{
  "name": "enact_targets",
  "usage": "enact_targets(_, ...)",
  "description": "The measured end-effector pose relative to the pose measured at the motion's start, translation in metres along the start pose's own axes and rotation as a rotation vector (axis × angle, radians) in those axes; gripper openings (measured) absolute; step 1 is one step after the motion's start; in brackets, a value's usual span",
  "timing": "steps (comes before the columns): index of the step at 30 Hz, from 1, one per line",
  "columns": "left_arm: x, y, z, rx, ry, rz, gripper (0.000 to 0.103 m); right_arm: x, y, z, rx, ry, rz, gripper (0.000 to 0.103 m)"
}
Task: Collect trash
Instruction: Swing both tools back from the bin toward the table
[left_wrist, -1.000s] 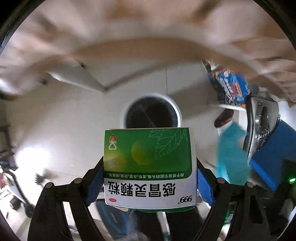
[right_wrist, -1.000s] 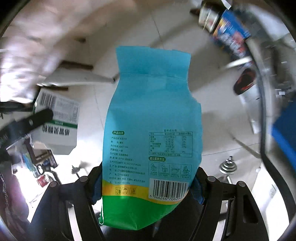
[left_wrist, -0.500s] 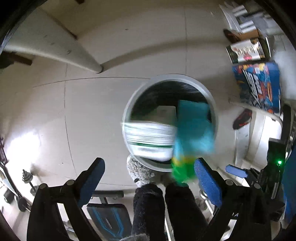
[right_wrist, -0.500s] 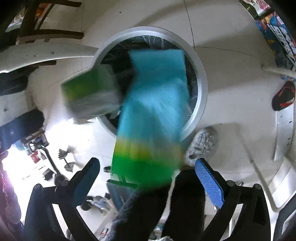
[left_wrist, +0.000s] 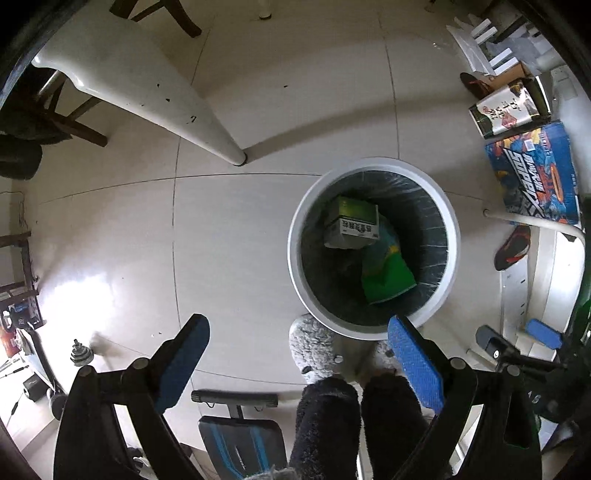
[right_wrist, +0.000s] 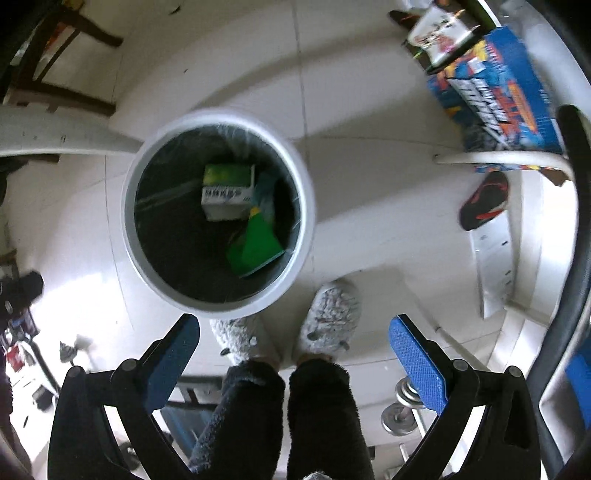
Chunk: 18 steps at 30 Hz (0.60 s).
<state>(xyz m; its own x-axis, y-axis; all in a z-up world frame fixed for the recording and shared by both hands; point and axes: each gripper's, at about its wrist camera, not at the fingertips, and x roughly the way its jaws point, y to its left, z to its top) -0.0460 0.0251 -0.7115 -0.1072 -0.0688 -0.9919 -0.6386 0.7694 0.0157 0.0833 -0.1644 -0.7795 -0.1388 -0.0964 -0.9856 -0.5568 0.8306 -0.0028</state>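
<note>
Left gripper (left_wrist: 297, 345): you are holding it spread wide, blue pads (left_wrist: 415, 360) well apart, nothing between them, pointing down at the floor.
Right gripper (right_wrist: 293, 341): you are holding it spread wide too, nothing between its pads (right_wrist: 415, 360), also pointing down.
Bin (left_wrist: 452, 236): standing ahead of the left gripper and off toward its right finger; ahead of the right gripper and off toward its left finger (right_wrist: 173, 347). White rim, dark liner.
Box (left_wrist: 356, 221): green and white, lying inside the bin, resting tilted on the far side.
Bag (left_wrist: 386, 275): teal and green, lying inside the bin, touching the box, its green end nearer to you.
Slippers (right_wrist: 330, 319): your grey slippers are standing just beside the bin's near rim, below both grippers.
Table leg (left_wrist: 155, 99): white, slanting down far ahead-left of the left gripper.
Blue carton (left_wrist: 532, 171): sitting past the bin, far right.
</note>
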Motion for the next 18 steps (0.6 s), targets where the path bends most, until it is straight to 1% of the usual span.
enact_targets(5, -0.02, -0.009, -0.01, 0.01, -0.013, -0.016, 0.099, -0.034, 0.004, -0.004, -0.01, -0.045, -0.017, 0.103)
enact_targets(8, -0.04, -0.012, -0.018, 0.014, -0.025, -0.022, 0.099, -0.059, 0.007, -0.009, -0.035, -0.053, -0.002, 0.103)
enact_targets(9, -0.049, -0.012, -0.021, 0.023, -0.042, -0.029, 0.099, -0.072, 0.008, -0.012, -0.045, -0.062, -0.001, 0.103)
enact_targets(11, -0.066, -0.012, -0.027, 0.022, -0.051, -0.031, 0.099, -0.096, 0.009, -0.018, -0.057, -0.076, -0.005, 0.103)
enact_targets(14, -0.102, -0.007, -0.038, 0.017, -0.061, -0.039, 0.099, -0.132, 0.01, -0.029, -0.07, -0.091, -0.008, 0.103)
enact_targets(18, -0.152, 0.0, -0.053, 0.014, -0.083, -0.046, 0.099, -0.194, 0.014, -0.047, -0.07, -0.101, -0.002, 0.103)
